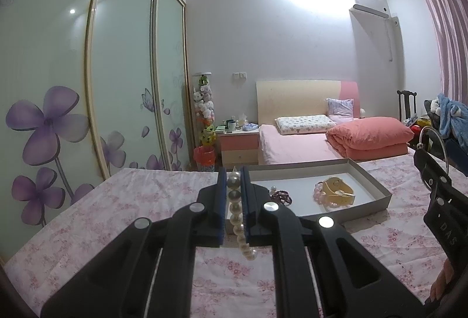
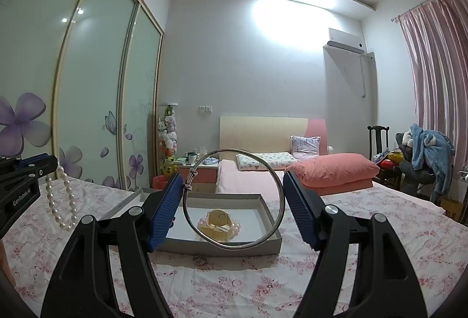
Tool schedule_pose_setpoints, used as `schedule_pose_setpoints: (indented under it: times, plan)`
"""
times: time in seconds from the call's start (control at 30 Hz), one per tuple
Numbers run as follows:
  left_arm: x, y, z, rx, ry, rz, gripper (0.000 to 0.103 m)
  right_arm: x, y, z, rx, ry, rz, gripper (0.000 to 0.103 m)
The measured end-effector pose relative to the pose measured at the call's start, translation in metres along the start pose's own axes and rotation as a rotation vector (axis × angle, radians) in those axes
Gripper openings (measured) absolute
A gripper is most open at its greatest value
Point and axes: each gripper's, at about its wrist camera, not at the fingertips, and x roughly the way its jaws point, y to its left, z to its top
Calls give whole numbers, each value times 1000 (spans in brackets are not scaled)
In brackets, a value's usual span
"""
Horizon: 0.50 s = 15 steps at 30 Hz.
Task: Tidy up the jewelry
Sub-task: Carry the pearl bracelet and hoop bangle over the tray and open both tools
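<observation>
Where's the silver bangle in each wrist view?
Left wrist view: silver bangle at the far right edge, partly hidden by the right gripper.
Right wrist view: the bangle sits centre frame, spanning the gap between the blue fingers, upright in front of the camera.
Shared landmark: the grey tray holding the yellow watch.

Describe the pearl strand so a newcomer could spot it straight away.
Start at the floral bedspread in the foreground and find the shallow grey box lying on it. Left of the box, the left claw pinches the pearl strand, which dangles as a loop. It alone is white beads, unlike the plain metal bangle.
</observation>
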Motion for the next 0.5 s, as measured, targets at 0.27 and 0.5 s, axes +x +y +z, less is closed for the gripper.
schedule_pose_setpoints:
  times: [0.27,0.5]
  plan:
    - [14,-10,16,8,-21,-21,10,23,-3,20,-13,-20,-2,70]
    - [67,-29,34,-15,4,-71,10,86,-1,18,-4,59,15,70]
